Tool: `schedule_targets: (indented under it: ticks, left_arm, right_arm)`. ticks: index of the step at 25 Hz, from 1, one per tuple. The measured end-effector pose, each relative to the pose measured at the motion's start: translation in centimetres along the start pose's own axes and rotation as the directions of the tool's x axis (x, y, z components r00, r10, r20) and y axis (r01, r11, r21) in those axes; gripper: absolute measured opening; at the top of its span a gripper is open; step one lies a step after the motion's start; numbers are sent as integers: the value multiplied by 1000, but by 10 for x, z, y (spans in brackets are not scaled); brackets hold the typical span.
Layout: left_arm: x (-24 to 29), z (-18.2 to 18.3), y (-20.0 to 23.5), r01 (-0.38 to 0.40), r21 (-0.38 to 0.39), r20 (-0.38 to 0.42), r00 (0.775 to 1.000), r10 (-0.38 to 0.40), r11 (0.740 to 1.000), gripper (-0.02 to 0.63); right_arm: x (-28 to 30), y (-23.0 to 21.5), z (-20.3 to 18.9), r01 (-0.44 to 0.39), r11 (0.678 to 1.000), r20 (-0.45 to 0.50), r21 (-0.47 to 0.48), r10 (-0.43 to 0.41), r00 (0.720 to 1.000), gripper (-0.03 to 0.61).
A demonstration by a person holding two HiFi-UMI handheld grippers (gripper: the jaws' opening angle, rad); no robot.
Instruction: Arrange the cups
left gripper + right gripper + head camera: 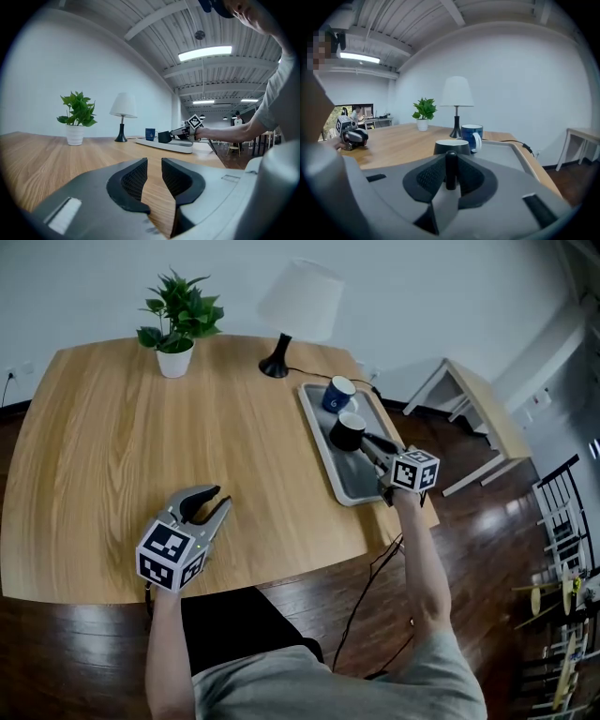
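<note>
My right gripper (368, 442) is shut on the handle of a black cup (347, 431), which it holds over the middle of a grey tray (352, 487). In the right gripper view the black handle (451, 171) stands upright between the pads, with the cup's body (451, 146) just beyond. A blue cup (338, 395) stands upright at the tray's far end, close behind the black one. My left gripper (217, 502) rests low near the table's front edge, open, with only bare wood between its jaws (154, 165).
At the back of the wooden table (122, 437) stand a potted plant (178, 326) and a white lamp (296, 313). A black cable (323, 376) runs from the lamp past the tray. A small side table (478, 409) stands on the floor to the right.
</note>
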State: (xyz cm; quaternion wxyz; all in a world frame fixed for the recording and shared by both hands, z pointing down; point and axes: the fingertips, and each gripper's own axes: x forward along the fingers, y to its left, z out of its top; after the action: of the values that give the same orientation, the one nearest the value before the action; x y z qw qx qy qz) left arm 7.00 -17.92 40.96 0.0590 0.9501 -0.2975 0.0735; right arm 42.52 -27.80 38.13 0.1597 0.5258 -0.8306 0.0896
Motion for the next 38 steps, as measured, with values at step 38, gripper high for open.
schedule_targets:
  ticks: [38]
  left_arm:
    - [3,-2,-1,2,0,0,1000,-2,1000,104]
  right_arm:
    - [86,337,25,-407,904,205,-127,426,881,127]
